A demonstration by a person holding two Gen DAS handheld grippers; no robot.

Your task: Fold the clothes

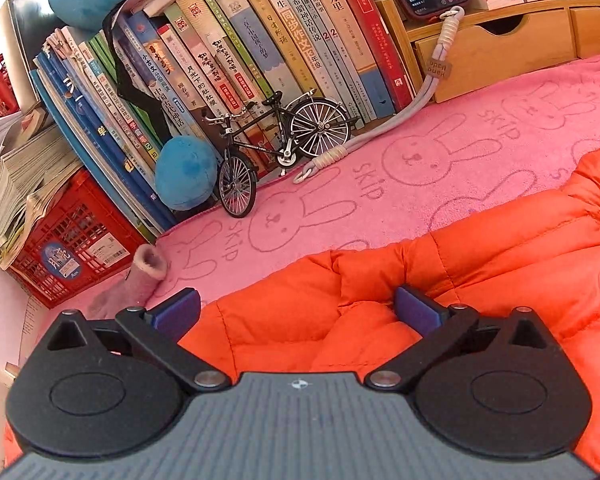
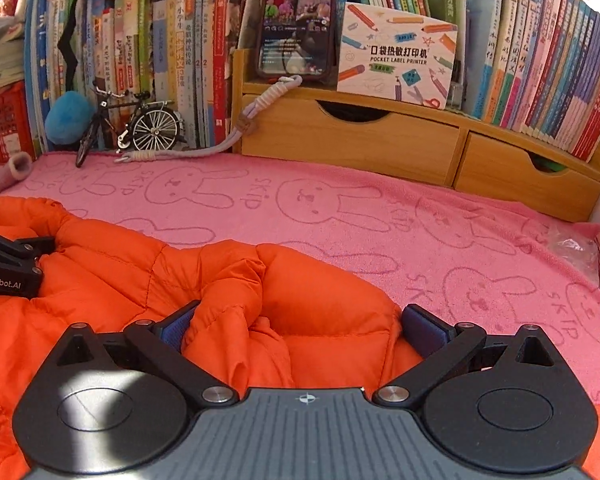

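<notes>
Lying rumpled on the pink rabbit-print towel [image 2: 380, 216] covering the desk, the orange puffer jacket [image 2: 308, 292] looks barely folded. The left hand-held gripper [image 1: 296, 306] and right hand-held gripper [image 2: 300, 324] are spread over bunched padding, pinching nothing.

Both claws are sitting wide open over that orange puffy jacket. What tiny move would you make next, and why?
Probably close the right gripper: a raised fold of the orange jacket already bulges between its open fingers. The left gripper likewise sits open over fabric.
</notes>
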